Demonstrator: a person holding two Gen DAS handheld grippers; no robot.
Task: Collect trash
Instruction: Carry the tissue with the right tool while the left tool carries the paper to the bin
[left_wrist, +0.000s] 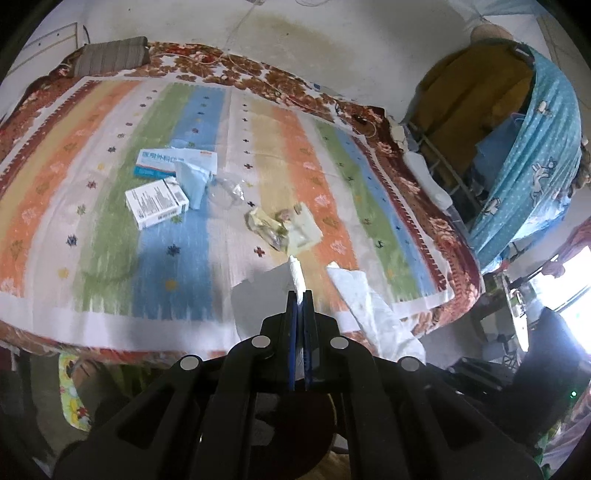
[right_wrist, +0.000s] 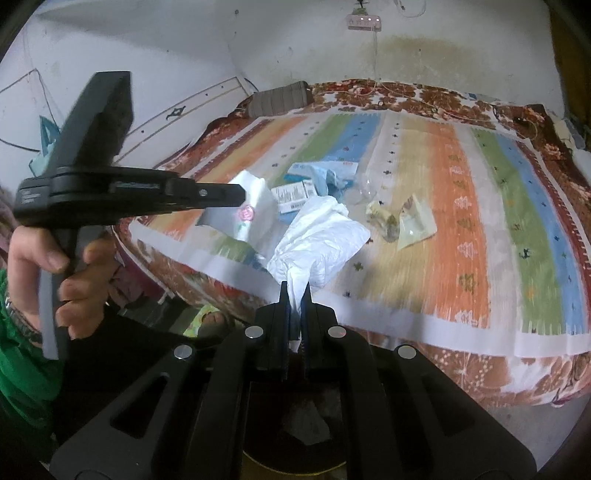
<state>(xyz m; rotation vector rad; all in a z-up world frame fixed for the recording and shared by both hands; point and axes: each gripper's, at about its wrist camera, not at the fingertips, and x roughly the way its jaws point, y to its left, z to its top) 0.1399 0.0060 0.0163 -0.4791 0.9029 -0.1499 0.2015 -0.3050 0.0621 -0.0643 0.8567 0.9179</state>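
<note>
My left gripper (left_wrist: 300, 293) is shut on an edge of a white plastic bag (left_wrist: 297, 275); more of the bag (left_wrist: 373, 314) hangs to its right over the bed's front edge. My right gripper (right_wrist: 295, 291) is shut on the other edge of the same white bag (right_wrist: 321, 236), which is spread between the two. The left gripper (right_wrist: 236, 195) shows in the right wrist view at the left, held by a hand. Trash lies on the striped bed cover: a white box (left_wrist: 157, 201), a blue-white box (left_wrist: 173, 162), a blue wrapper (left_wrist: 194, 181), clear plastic (left_wrist: 229, 192) and yellowish wrappers (left_wrist: 288, 227).
The striped cover (left_wrist: 110, 229) lies over a floral blanket (left_wrist: 443, 236) on a bed against a stained wall. A grey striped pillow (left_wrist: 110, 59) lies at the far left corner. A rack draped in blue cloth (left_wrist: 532, 147) stands to the right of the bed.
</note>
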